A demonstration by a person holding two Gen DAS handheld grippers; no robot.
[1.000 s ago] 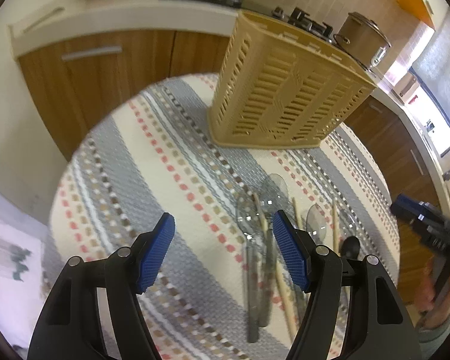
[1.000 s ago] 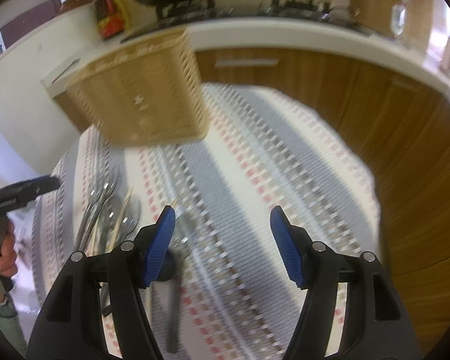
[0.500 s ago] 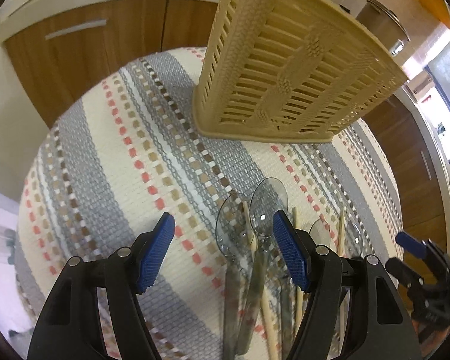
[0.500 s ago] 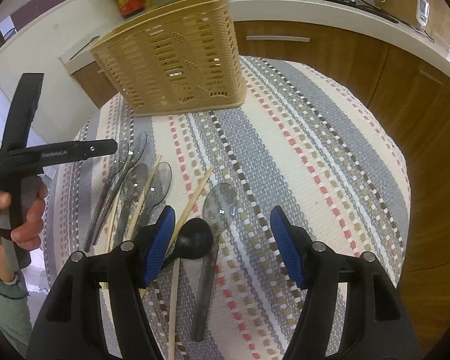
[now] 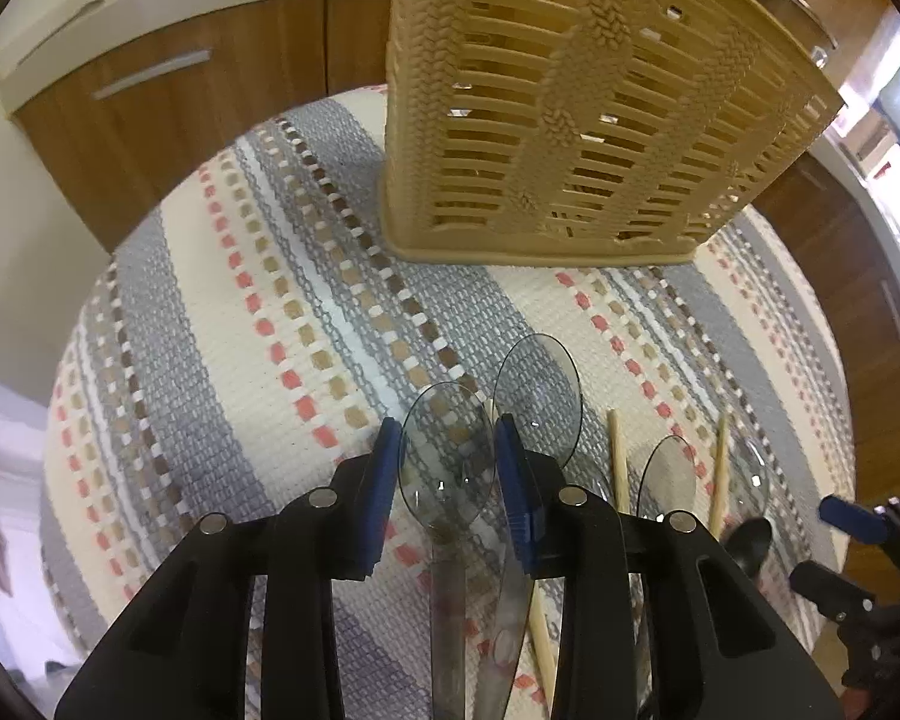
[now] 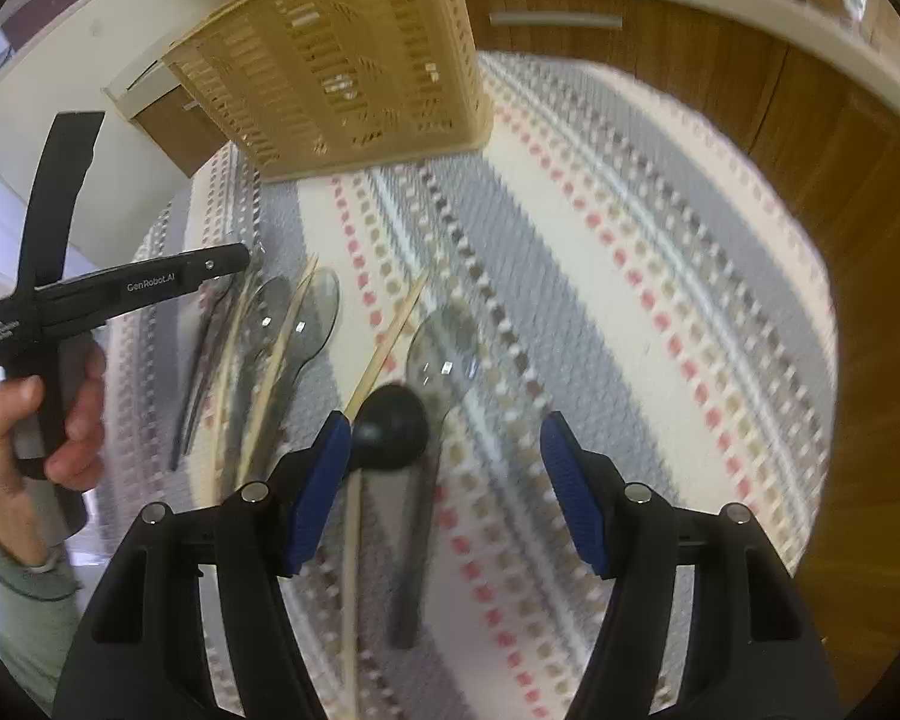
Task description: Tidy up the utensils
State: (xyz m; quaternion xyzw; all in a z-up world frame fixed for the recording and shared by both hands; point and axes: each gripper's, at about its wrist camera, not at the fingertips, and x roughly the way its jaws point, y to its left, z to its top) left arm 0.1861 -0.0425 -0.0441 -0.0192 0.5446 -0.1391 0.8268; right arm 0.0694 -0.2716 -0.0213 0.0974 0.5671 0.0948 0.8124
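None of the utensils looks sorted yet, as far as I can judge: every piece in view lies loose on the striped cloth, and through the slats of the beige basket I can't tell whether anything is inside. So basically the whole job is left.

Left gripper: jaws have just been closing, now narrow around the bowl of a clear plastic spoon. Spoon sits between the blue pads, flat on the cloth; whether the pads actually press it I can't tell, looks like bracketing rather than a firm hold. A second clear spoon lies just beside it, its bowl past the right pad. Thin wooden sticks lie near, further clear spoons beyond.

Right gripper: jaws wide, holding nothing, low over a black spoon whose bowl sits just beside its left pad. Another clear spoon lies touching or nearly touching that black bowl.

Look of the pieces: clear spoons are tinted, see-through, glossy, with flat handles. Sticks pale and thin. Basket stands upright at the cloth's far side, well apart from the pile.
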